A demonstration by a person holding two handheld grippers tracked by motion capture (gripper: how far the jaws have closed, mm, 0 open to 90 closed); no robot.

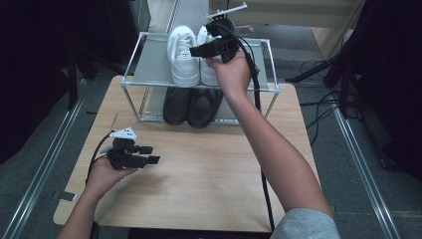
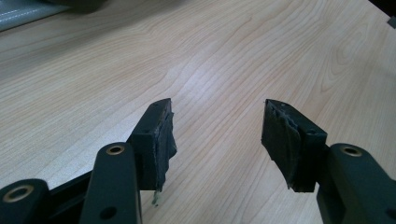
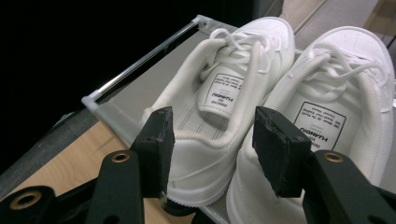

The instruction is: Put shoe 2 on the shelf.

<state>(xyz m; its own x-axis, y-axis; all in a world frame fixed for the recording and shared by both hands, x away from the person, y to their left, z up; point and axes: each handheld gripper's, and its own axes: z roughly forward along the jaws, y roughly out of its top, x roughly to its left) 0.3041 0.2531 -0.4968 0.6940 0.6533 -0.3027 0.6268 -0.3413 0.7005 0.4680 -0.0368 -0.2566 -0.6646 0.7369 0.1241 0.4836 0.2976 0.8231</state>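
**Right gripper released above the white sneakers on the rack's top shelf**

From the high view I see my right gripper up at the shoe rack, held over the pair of white sneakers on the top shelf. The left white sneaker stands clear beside it; the right white sneaker is partly covered by my hand and the gripper body. In the right gripper view the jaws stand apart with nothing pressed between them: the heel of the left sneaker shows through the gap, and the right sneaker sits just beside it, the two touching along their sides. Both toes point away from me.

A pair of black shoes sits on the lower shelf, directly under the white pair.

My left gripper rests low over the wooden table, well apart from the rack. In the left gripper view its jaws are spread wide over bare wood, gripping nothing.
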